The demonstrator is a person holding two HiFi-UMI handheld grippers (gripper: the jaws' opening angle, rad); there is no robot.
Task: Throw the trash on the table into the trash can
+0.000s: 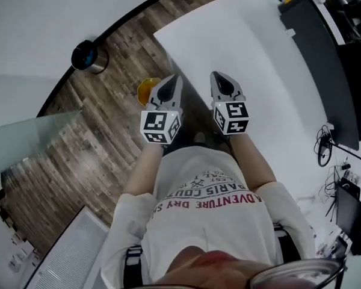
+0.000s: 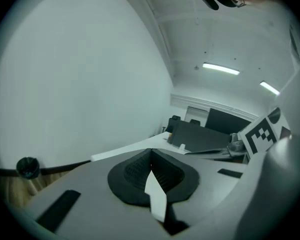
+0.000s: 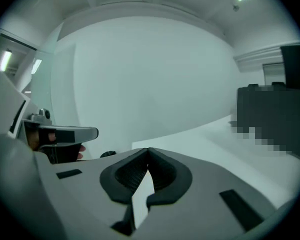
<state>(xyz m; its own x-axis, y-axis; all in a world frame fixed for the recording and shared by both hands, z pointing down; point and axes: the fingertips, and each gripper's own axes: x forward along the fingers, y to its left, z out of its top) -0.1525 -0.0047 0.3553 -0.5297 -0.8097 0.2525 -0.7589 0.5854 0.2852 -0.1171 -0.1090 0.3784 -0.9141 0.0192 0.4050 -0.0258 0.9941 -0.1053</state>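
A round metal trash can (image 1: 89,57) with a dark inside stands on the wooden floor by the curved wall, left of the white table (image 1: 259,71). It shows small at the far left of the left gripper view (image 2: 27,167). Both grippers are held up close to the person's chest and point away over the table's near corner. My left gripper (image 1: 172,80) (image 2: 150,153) is shut, its pads meeting with nothing between them. My right gripper (image 1: 218,77) (image 3: 149,151) is shut too and holds nothing. A yellow thing (image 1: 147,90) lies on the floor, partly hidden behind the left gripper.
A black monitor (image 1: 319,59) stands along the table's far right side, with cables (image 1: 325,146) hanging near it. A glass partition (image 1: 24,143) runs along the left. In the right gripper view the left gripper (image 3: 60,134) and the hand on it show at the left.
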